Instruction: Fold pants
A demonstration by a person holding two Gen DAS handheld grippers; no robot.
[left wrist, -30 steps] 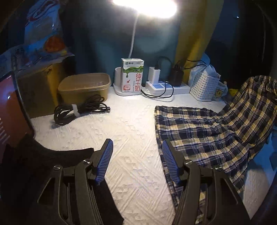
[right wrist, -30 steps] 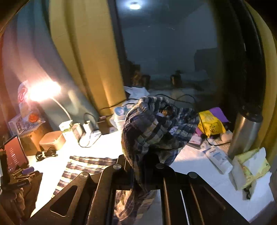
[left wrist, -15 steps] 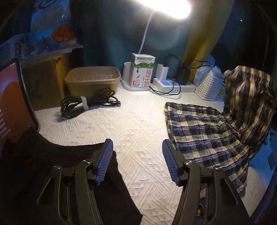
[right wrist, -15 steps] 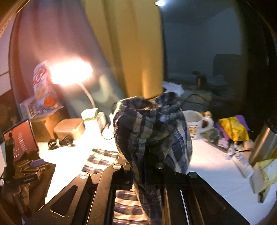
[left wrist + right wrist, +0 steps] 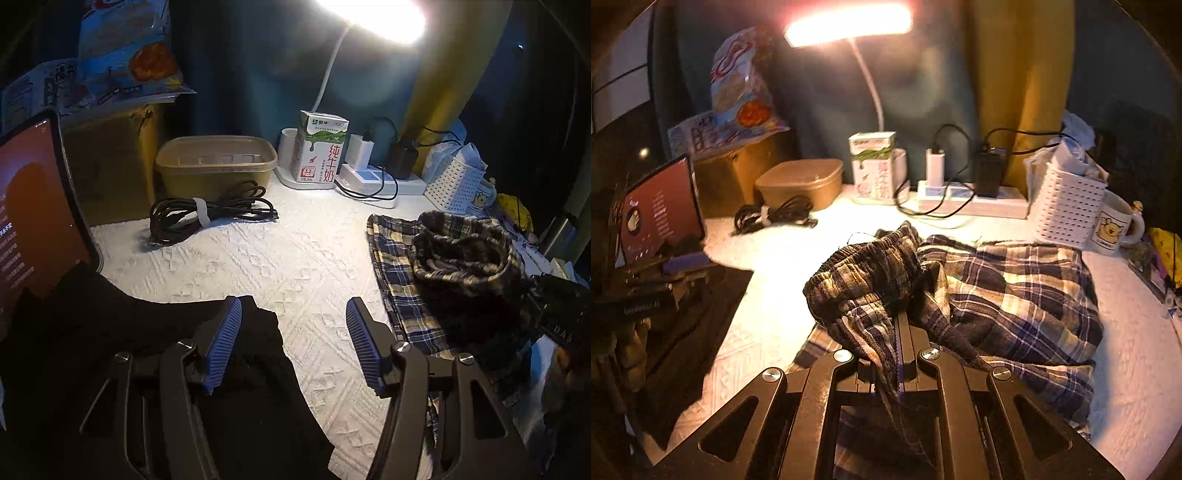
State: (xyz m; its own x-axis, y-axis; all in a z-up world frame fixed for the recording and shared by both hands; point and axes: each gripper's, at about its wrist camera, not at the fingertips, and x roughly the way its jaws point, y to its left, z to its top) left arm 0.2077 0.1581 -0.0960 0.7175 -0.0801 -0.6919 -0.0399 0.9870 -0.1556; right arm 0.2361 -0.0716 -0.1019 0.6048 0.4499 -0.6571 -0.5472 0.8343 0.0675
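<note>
Pants (image 5: 1015, 291) in navy-and-cream plaid lie on the right half of your white textured tabletop (image 5: 266, 266), one layer flat and the waistband end bunched in a loose mound on top. Their far edge lies just short of the white perforated basket (image 5: 1067, 210) and the mug (image 5: 1112, 225); the left hem runs straight from far to near. Left of that hem the tabletop is bare as far as the black cloth (image 5: 155, 332) at the near left, which gives you the widest room. Far left, a tan tub (image 5: 216, 166) sits with a coiled black cable (image 5: 207, 214) just in front, and a milk carton (image 5: 323, 147) stands beside the power strip (image 5: 376, 179). Your right gripper (image 5: 899, 332) is clamped tight on the gathered waistband. Your left gripper (image 5: 293, 343) hangs with jaws apart, holding nothing, over the edge of the black cloth.
</note>
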